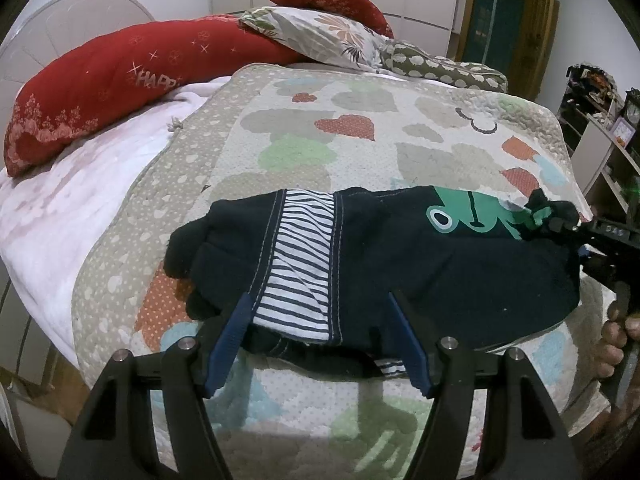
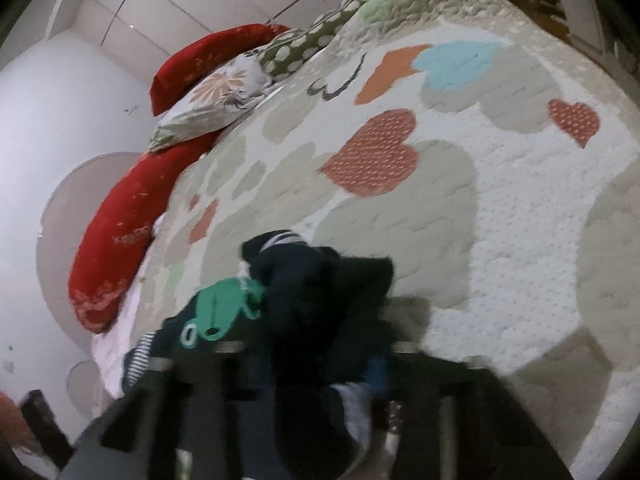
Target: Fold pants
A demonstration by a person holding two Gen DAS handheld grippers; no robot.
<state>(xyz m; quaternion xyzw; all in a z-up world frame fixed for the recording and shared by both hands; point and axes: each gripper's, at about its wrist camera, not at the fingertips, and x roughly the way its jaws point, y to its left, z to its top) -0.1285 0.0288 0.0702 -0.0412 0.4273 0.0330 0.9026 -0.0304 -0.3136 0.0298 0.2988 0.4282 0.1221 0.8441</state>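
Small dark navy pants (image 1: 420, 264) with a striped lining and a green frog print lie folded on the quilt (image 1: 360, 128). My left gripper (image 1: 320, 308) is open, its blue-padded fingers (image 1: 236, 328) straddling the near edge of the pants by the striped waistband. My right gripper (image 1: 560, 220) is at the right end, shut on a bunched corner of the pants. In the blurred right wrist view the pants (image 2: 320, 292) are bunched between the fingers, and the frog print (image 2: 216, 312) shows to the left.
The quilt (image 2: 480, 160) with heart patches covers the bed. Red pillows (image 1: 120, 80) and a floral pillow (image 1: 320, 28) lie at the head. A white blanket (image 1: 60, 208) is at the left. Shelves (image 1: 600, 128) stand beyond the bed's right edge.
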